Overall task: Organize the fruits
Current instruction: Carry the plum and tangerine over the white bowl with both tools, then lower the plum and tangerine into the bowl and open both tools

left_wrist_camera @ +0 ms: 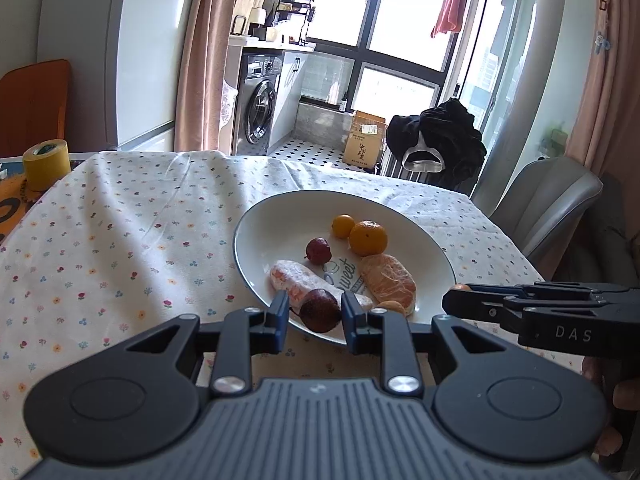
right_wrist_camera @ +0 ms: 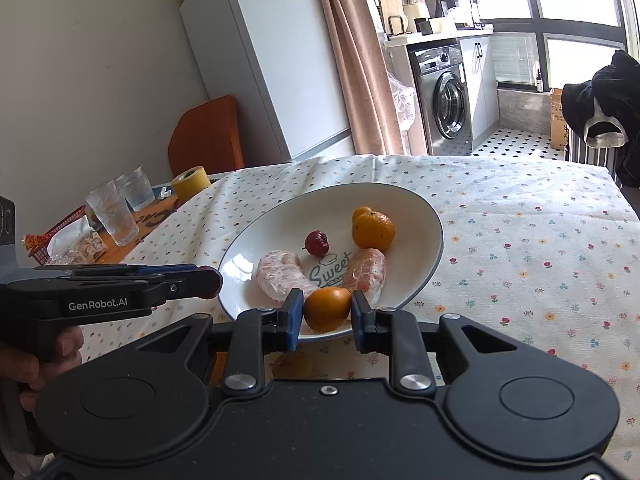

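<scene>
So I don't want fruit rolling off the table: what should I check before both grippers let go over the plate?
1. Left gripper shut on dark red fruit: ok.
2. Right gripper shut on orange: ok.
3. Both fruits over the plate, not the tablecloth: cannot tell, both sit at its near rim.
4. Bare spot on the plate to drop into: ok.
5. Grippers apart from each other: ok.
</scene>
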